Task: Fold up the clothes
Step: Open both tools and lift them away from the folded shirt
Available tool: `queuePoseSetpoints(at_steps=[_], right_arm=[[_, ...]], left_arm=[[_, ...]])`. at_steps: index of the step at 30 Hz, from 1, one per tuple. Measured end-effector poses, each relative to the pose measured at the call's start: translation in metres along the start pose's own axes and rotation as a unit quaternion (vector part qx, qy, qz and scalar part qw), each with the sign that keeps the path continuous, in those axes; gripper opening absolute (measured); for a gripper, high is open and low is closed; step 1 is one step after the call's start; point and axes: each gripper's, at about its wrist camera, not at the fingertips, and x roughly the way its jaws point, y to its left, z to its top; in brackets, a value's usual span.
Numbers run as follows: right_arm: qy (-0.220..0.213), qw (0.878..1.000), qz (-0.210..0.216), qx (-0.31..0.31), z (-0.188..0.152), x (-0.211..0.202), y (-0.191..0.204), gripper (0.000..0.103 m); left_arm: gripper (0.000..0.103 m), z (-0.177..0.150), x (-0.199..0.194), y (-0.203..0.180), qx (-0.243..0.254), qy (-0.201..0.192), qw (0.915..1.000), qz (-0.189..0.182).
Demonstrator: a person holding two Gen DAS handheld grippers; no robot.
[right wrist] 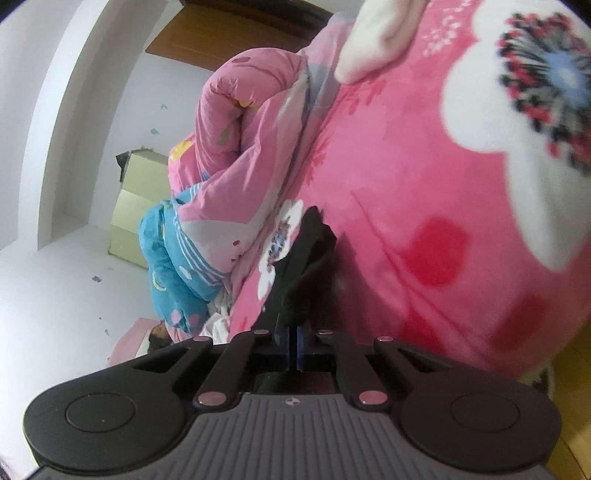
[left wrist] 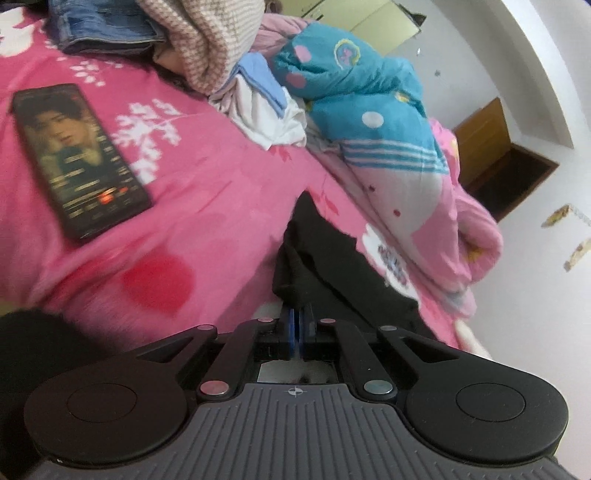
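A black garment [left wrist: 332, 266] lies on the pink flowered bedspread [left wrist: 207, 206] and rises into my left gripper [left wrist: 296, 314], which is shut on its bunched edge. In the right wrist view the same black garment [right wrist: 306, 266] hangs in a fold from my right gripper [right wrist: 294, 325], also shut on it. Both pairs of blue pads sit pressed together with the cloth pinched at their tips. The rest of the garment is hidden behind the gripper bodies.
A phone [left wrist: 74, 158] with a lit screen lies on the bedspread at the left. Behind it are folded jeans [left wrist: 103, 29], a checked knit [left wrist: 207, 40], a white and blue cloth [left wrist: 266, 110] and a rolled blue and pink quilt [left wrist: 369, 110]. A white cloth [right wrist: 373, 40] lies on the bedspread [right wrist: 424, 177].
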Motion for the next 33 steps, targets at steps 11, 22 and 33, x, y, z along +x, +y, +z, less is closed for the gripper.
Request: queuePoseSetpoints(at_steps=[11,22,33], right_arm=[[0.006,0.992,-0.107,0.065,-0.012,0.000,-0.051,0.035],[-0.059,0.987,-0.106,-0.104,-0.003,-0.017,0.023,0.037],[0.119,0.880,-0.092,-0.450,-0.107,0.104,0.145,0.037]], left_arm=[[0.010,0.001,0.001,0.002,0.099,0.037,0.9937,0.039],[0.033,0.038,0.003,-0.012,0.132,-0.025,0.9899,0.046],[0.033,0.053,0.089,0.000,0.033,0.088,0.9955,0.009]])
